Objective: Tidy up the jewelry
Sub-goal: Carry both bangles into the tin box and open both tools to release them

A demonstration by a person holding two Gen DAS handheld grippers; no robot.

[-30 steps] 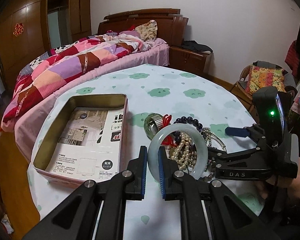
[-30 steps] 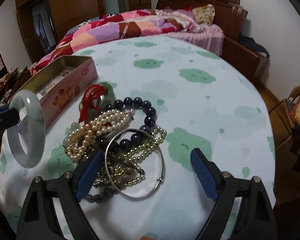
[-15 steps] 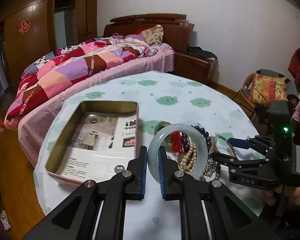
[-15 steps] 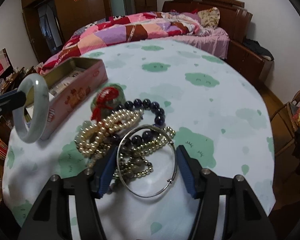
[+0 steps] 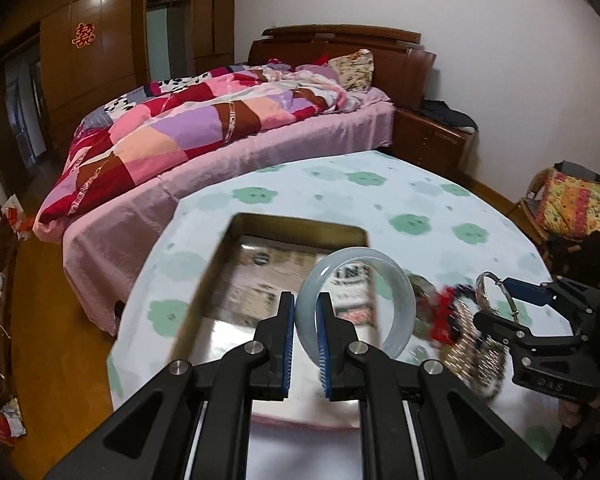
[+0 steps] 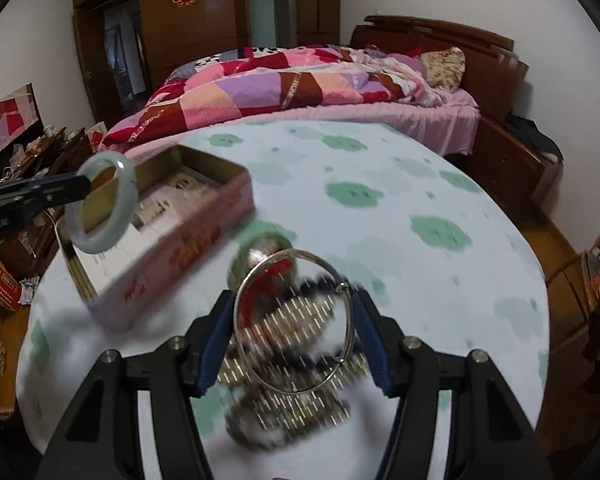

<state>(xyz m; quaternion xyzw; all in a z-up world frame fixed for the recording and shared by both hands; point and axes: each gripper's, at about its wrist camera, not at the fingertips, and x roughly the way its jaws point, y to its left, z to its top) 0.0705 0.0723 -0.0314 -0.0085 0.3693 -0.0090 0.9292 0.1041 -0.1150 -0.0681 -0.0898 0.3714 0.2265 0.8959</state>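
- Clamping a pale jade bangle by its rim: left claw, blue pads pressed on either side, bangle upright above the open tin box.
- Gripping a thin silver bangle across its width: right claw, blue fingers touching both sides of the ring.
- Lying blurred beneath the silver bangle: heap of beaded jewelry on the cloud-print table.
- Standing beyond the table: bed with patchwork quilt.
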